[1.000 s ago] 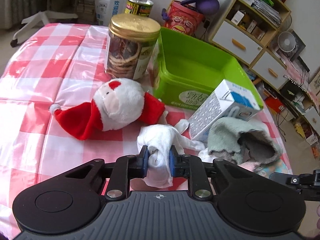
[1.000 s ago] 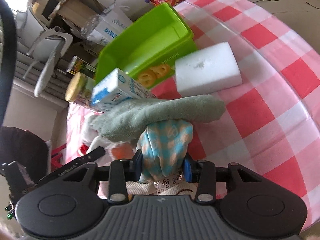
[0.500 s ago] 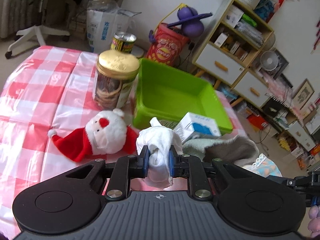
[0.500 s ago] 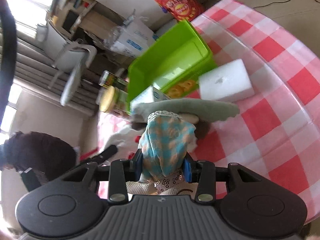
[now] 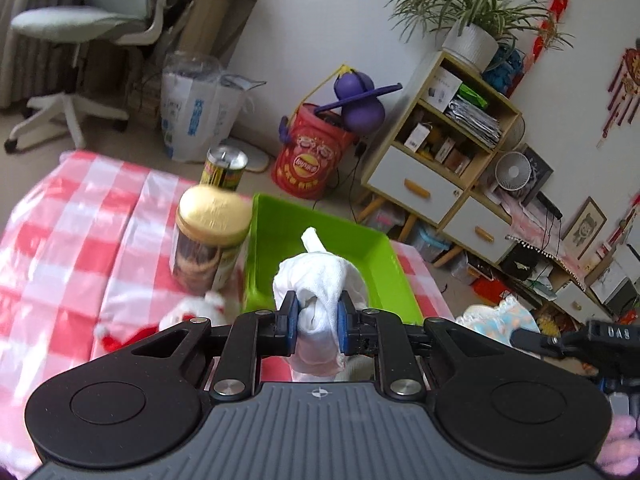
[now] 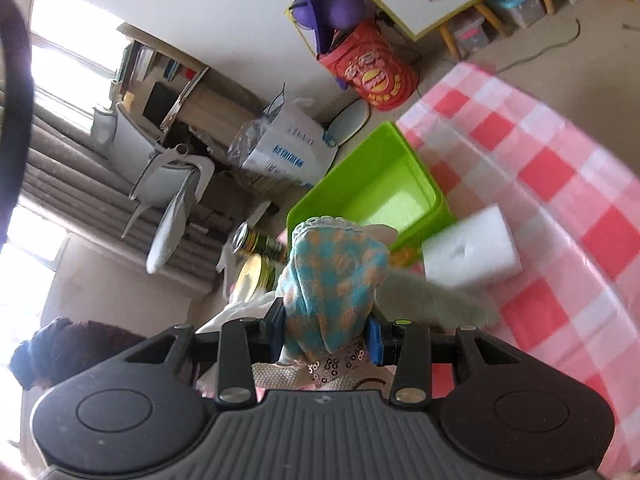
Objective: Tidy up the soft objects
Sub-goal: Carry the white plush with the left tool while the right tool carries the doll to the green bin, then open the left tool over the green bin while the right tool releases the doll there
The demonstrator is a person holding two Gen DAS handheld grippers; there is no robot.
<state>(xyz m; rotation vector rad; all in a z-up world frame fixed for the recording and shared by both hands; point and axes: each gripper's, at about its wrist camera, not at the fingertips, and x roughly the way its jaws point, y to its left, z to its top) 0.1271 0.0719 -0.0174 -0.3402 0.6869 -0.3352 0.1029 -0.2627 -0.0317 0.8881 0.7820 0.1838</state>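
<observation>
The red-and-white checked tablecloth (image 5: 72, 240) spreads below both claws. Ahead of the left gripper (image 5: 318, 318) sits the green plastic bin (image 5: 384, 264), open and, as far as the view shows, empty; from the right gripper (image 6: 326, 340) the same bin lies ahead and slightly right. Just right of that claw, touching the bin's near wall, is a white foam block (image 6: 472, 256). Left of the left claw stands a gold-lidded jar of biscuits (image 5: 210, 236), close against the bin's side, with a tin can (image 5: 226, 168) behind it. A Santa plush (image 5: 188, 312) lies low and left, partly hidden by the gripper body. A grey-green fleece cloth (image 6: 436, 300) trails at the right claw's right side.

The left claw is clamped narrowly on a bunched white cloth (image 5: 320, 284), held clear of the table. The right claw likewise pinches a teal-and-orange checked fabric piece (image 6: 336, 280) with a lace edge.

The likely step is carrying both bundles to the bin. The white cloth hangs below its pads, so it could snag the jar lid or the bin rim and tip the jar. The fleece seems caught against the checked piece; it may drag along and knock the foam block. Two claws converging on one bin could also collide.
</observation>
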